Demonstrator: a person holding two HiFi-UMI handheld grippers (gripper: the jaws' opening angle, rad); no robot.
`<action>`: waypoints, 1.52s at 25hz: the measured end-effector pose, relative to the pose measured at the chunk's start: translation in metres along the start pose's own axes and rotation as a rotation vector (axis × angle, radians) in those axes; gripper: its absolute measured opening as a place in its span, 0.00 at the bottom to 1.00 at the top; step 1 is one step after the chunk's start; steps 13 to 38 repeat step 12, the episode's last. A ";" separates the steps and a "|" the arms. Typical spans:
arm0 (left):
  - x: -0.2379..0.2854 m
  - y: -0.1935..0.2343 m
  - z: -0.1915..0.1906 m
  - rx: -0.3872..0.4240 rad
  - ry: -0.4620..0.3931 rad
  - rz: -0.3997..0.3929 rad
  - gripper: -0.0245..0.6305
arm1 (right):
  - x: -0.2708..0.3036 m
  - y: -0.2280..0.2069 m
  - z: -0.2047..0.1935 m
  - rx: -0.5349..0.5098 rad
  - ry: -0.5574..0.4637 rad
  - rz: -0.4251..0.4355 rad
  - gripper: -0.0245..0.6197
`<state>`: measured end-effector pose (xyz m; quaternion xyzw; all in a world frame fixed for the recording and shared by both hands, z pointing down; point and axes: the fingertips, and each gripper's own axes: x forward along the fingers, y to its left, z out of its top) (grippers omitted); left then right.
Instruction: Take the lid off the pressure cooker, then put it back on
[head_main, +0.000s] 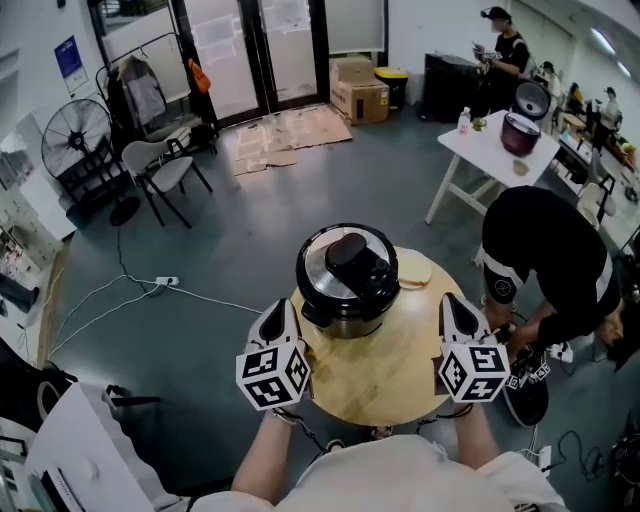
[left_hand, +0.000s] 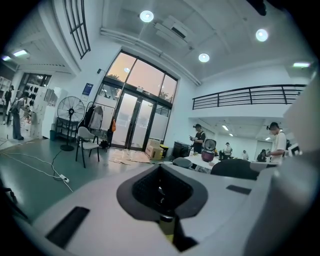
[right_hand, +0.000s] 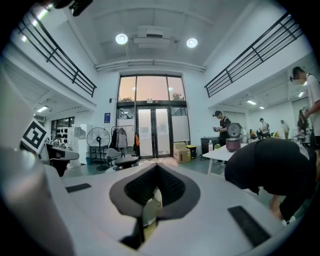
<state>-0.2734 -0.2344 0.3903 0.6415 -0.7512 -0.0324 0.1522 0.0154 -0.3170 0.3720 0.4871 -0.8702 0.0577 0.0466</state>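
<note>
The pressure cooker (head_main: 345, 298), steel with a black body, stands on the round wooden table (head_main: 390, 365). Its lid (head_main: 322, 262) sits on top and carries a black handle (head_main: 356, 262). My left gripper (head_main: 281, 309) hovers at the cooker's near left side, jaws shut and empty. My right gripper (head_main: 452, 304) is held off to the cooker's right over the table edge, also shut with nothing in it. In the left gripper view the left gripper (left_hand: 160, 167) points level into the room, as does the right gripper (right_hand: 156, 168) in the right gripper view. Neither view shows the cooker clearly.
A pale flat item (head_main: 414, 269) lies on the table behind the cooker. A person in black (head_main: 548, 262) bends down close at the right. Further off are a chair (head_main: 165, 172), a fan (head_main: 75, 140), cardboard boxes (head_main: 358, 90) and a white table (head_main: 492, 148).
</note>
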 end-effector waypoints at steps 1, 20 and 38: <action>0.001 0.000 0.000 -0.001 0.001 -0.002 0.03 | 0.001 0.000 0.000 0.004 0.000 0.002 0.04; 0.009 -0.005 0.005 0.000 -0.003 -0.015 0.03 | 0.008 0.006 0.005 0.046 -0.018 0.032 0.04; 0.009 -0.005 0.005 0.000 -0.003 -0.015 0.03 | 0.008 0.006 0.005 0.046 -0.018 0.032 0.04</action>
